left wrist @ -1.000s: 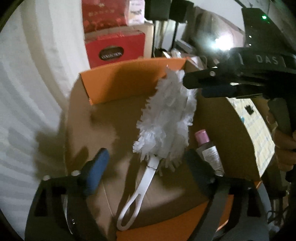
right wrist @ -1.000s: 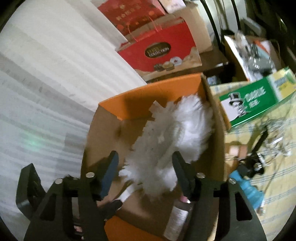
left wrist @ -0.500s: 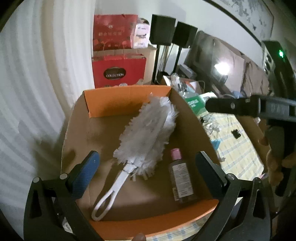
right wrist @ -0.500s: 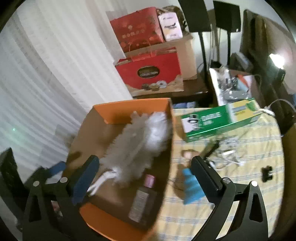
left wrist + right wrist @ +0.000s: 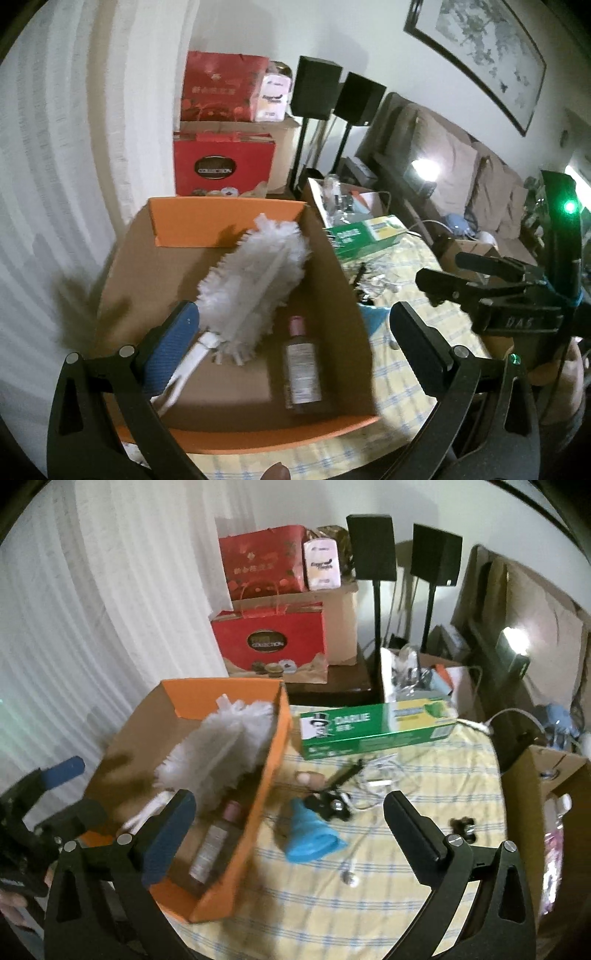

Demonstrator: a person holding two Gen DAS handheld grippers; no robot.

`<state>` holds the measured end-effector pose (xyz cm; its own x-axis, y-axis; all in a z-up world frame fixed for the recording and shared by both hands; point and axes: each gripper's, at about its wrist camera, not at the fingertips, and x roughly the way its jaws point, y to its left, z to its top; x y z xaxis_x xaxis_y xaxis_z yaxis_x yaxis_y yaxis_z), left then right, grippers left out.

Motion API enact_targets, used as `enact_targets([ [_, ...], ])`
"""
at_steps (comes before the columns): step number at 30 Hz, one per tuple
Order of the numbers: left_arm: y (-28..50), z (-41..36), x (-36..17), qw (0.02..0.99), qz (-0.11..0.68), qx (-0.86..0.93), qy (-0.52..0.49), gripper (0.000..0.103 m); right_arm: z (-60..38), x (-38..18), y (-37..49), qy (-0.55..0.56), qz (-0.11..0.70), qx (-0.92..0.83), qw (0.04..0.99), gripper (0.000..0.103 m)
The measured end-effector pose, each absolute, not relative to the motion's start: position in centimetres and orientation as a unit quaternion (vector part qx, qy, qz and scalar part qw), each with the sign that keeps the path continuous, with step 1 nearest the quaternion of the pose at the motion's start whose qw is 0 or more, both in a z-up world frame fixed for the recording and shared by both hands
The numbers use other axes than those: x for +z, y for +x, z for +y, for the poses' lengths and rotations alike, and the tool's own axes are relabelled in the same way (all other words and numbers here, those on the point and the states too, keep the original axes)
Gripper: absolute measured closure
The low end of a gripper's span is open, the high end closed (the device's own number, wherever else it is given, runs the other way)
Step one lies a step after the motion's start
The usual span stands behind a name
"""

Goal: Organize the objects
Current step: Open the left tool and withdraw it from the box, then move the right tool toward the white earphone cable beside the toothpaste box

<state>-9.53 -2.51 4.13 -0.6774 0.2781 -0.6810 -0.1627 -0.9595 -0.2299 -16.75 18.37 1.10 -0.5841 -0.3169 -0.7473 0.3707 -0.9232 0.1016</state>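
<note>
Both your grippers are off the duster now. Left gripper (image 5: 291, 339): jaws at full spread, nothing gripped; they finished opening early in the last sec. Right gripper (image 5: 290, 819): jaws likewise wide, empty, and they've just been opening from about half spread, with nothing between them now.

Near to far from the left jaws: duster (image 5: 255, 280) lies loose in the box (image 5: 229, 221), handle end just inside the left pad, fluffy head reaching toward the far orange wall. Bottle (image 5: 301, 365) lies flat beside it, btwn the jaws, toward the right pad. So two items look stowed; that step reads as done.

From the right jaws: blue thing (image 5: 312, 836) sits btwn them on the worktop (image 5: 406, 853), just outside the box wall; cables and small black bits beyond; green carton (image 5: 373, 727) farther back. Those probably come next.

Vs. a sec ago: both cams were tight over the box, right jaws straddling the duster head. Now both views are pulled back and higher, and the right one has swung off the box toward the worktop clutter.
</note>
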Motion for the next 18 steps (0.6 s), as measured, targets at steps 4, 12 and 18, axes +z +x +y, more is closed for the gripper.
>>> enact_targets([
  [4, -9.2, -0.3, 4.2, 0.129, -0.070, 0.912, -0.383, 0.000, 19.9, 1.3, -15.8, 0.403, 0.053, -0.895, 0.184, 0.000],
  [12, -8.5, 3.7, 3.3, 0.139, -0.057, 0.912, -0.382, 0.000, 24.4, 1.1, -15.0, 0.404, 0.051, -0.897, 0.172, 0.000],
  [18, -8.8, 5.5, 2.3, 0.156, -0.070, 0.905, -0.388, 0.000, 28.7, 0.7, -15.2, 0.412, 0.045, -0.899, 0.142, 0.000],
])
